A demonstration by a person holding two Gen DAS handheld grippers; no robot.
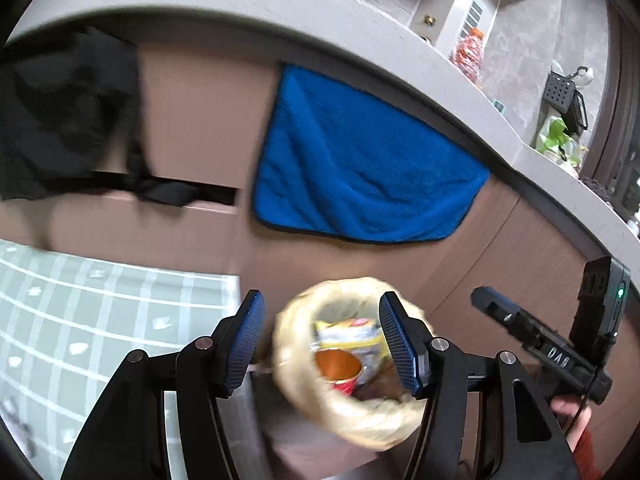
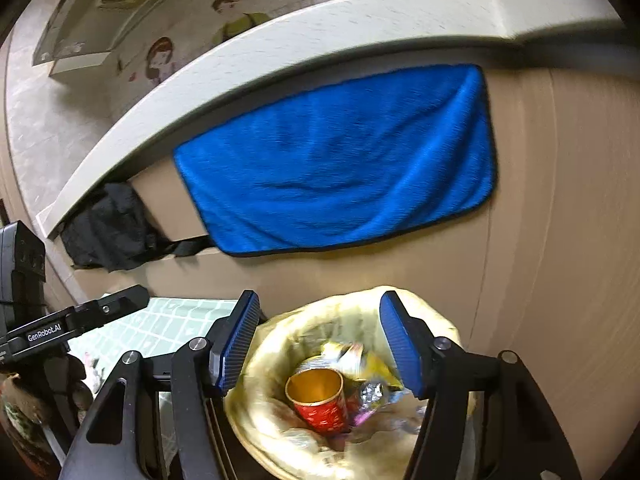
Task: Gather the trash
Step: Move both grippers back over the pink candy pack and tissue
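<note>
Both the left claw and right claw hang wide and empty over the lined trash bin, where a careless swing could tip it.

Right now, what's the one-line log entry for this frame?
stage: over bin | left gripper: open, empty | right gripper: open, empty | trash bin: red paper cup, wrappers inside

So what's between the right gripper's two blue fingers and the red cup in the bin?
Nothing. In the right wrist view the right gripper is open and empty above the bin; only air separates it from the red cup.
</note>
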